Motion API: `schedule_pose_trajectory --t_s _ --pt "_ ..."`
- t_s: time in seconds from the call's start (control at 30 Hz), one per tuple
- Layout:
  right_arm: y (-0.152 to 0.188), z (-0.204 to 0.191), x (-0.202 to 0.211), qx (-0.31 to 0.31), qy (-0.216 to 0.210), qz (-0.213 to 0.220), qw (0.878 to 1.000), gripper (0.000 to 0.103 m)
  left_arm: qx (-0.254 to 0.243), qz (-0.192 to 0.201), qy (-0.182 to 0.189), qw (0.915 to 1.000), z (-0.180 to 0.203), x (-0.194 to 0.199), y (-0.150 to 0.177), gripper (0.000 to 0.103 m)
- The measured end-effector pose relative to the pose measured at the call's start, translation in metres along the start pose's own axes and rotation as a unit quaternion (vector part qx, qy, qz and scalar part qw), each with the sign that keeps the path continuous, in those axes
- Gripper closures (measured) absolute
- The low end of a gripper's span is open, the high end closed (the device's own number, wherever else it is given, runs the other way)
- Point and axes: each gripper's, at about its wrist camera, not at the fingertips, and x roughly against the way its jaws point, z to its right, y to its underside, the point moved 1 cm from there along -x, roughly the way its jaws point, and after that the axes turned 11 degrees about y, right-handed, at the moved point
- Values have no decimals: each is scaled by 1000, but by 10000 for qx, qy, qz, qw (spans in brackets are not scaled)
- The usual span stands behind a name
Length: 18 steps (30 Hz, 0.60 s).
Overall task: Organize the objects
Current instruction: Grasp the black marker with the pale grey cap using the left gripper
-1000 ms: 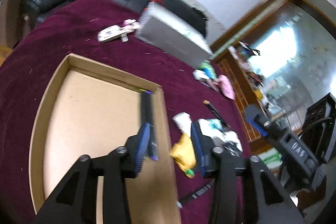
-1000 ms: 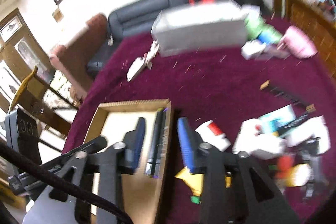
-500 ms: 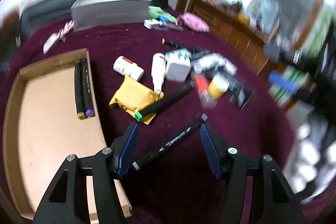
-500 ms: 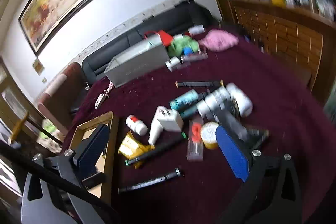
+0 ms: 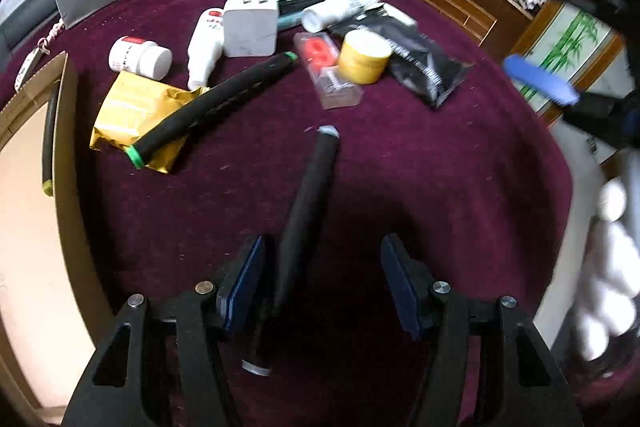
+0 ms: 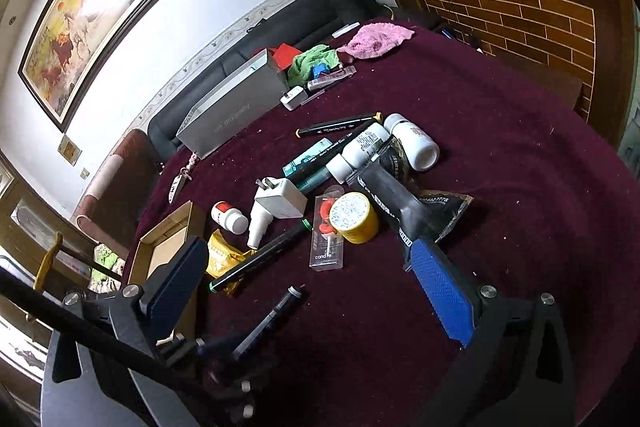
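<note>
Maroon cloth (image 5: pixel 420 155) covers the table. We hold the left gripper (image 5: pixel 324 283) low over it with its blue pads well apart. A black marker (image 5: pixel 308 195) with grey end caps lies on the cloth between the pads, close against the left pad (image 5: pixel 242 285); we cannot tell whether they touch. The right pad (image 5: pixel 400 285) stands clear of it.

We hold the right gripper (image 6: pixel 312 283) higher, also spread wide and gripping nothing. In its view the same marker (image 6: pixel 268 323) lies between its fingers, by the left gripper's frame.

Beyond the marker, a green-capped marker (image 5: pixel 216 105) rests across a yellow packet (image 5: pixel 128 115). Past these lie a white charger (image 5: pixel 250 27), a pill bottle (image 5: pixel 138 57) and a yellow jar (image 5: pixel 364 57).

At left, the cardboard tray (image 5: pixel 68 147) holds one marker (image 5: pixel 50 139) against its right wall. Bare cloth lies to the right of the black marker, out to the table edge.
</note>
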Motion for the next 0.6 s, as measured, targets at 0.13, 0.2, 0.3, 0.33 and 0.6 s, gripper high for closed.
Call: schedule_pose_trajectory --t_s 0.13,0.2,0.3,0.33,0.6 --pt "3 3 -7 -45 -34 -114 9999 1 -60 55 -432 9990 -2 -2 -1 49" --pt "4 5 -8 -51 -30 -150 9999 1 -79 84 -512 9986 -2 -6 1 49" --pt "5 9 -9 -70 0 -178 9998 1 -453 161 -931 9945 14 -12 8 49" --pt "5 10 -9 -79 18 -191 9998 1 -581 241 -1019 9928 19 -12 9 50" --pt "8 7 -12 8 21 -329 9995 1 -390 611 -394 9966 25 8 19 92"
